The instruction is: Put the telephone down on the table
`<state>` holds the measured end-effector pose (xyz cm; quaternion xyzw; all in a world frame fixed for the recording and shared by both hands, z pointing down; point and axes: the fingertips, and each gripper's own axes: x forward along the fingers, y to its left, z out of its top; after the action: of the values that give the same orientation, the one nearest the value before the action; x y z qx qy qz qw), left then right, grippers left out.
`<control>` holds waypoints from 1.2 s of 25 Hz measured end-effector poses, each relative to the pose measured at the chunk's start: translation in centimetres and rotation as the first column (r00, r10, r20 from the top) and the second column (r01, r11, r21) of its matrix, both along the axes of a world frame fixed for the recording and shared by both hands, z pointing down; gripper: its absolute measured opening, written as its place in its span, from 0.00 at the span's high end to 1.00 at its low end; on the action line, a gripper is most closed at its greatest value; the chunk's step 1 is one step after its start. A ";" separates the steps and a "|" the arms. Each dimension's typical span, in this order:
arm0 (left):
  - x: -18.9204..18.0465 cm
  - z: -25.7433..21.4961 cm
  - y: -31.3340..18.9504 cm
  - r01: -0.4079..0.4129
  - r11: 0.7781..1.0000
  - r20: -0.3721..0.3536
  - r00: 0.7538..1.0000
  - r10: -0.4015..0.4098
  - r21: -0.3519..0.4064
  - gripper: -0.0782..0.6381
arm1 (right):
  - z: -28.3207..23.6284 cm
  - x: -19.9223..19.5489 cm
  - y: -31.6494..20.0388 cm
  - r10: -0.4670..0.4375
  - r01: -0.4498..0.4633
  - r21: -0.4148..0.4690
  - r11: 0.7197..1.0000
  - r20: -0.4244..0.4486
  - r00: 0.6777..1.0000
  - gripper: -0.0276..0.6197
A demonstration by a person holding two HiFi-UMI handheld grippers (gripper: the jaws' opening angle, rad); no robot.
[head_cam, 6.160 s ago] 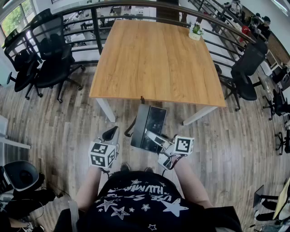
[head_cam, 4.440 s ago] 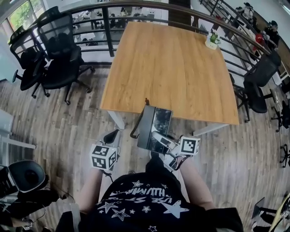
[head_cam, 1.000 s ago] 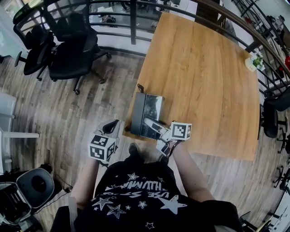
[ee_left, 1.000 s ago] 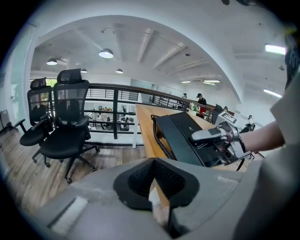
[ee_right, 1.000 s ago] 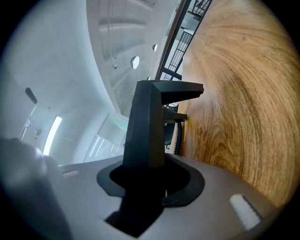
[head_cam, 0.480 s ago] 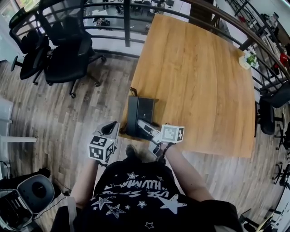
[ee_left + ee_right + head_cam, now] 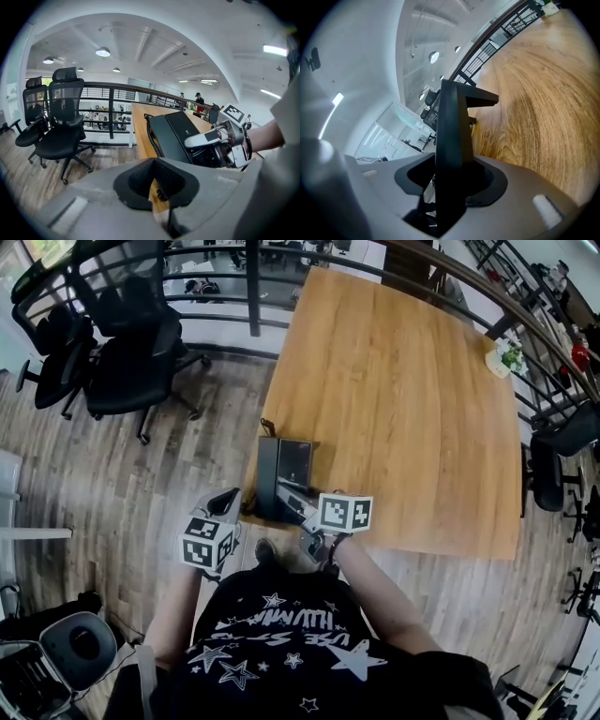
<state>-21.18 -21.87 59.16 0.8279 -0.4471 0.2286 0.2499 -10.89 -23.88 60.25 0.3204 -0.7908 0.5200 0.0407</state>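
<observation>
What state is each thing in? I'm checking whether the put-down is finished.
telephone: resting on the table, at its near corner.
right hand-held gripper: jaws have just been opening, telephone between them, unclamped.
left hand-held gripper: shut, empty.

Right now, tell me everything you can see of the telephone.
The telephone is a black, plastic-looking desk set: a low body, the handset along its left side, a coiled cord at its far left corner. It sits on the near left corner of the wooden table. Its near end stands between the jaws of the right gripper, which have just been opening.
</observation>
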 end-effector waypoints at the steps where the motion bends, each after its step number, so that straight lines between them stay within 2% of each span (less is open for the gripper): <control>1: 0.1 0.0 0.0 -0.002 1.000 0.000 1.000 0.002 0.001 0.89 | 0.0 0.1 0.0 -0.001 0.001 0.000 1.000 -0.013 1.000 0.64; 7: 0.0 0.1 0.2 -0.013 1.000 0.010 1.000 0.013 0.004 0.89 | 0.7 0.5 0.1 -0.025 0.025 -0.001 1.000 -0.106 0.994 0.58; 18: 0.4 0.1 1.3 -0.015 1.000 0.018 1.000 0.015 0.004 0.89 | 2.3 1.7 0.3 -0.035 0.030 -0.037 0.999 -0.134 0.990 0.49; 30: 2.3 -1.0 1.7 0.037 0.999 0.004 0.999 -0.037 0.015 0.89 | 0.4 4.9 0.6 -0.026 0.027 0.004 1.000 -0.148 0.989 0.50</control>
<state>-18.87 -20.12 58.14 0.8208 -0.4646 0.2222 0.2471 -6.02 -23.24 60.65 0.3476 -0.7913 0.4918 0.1052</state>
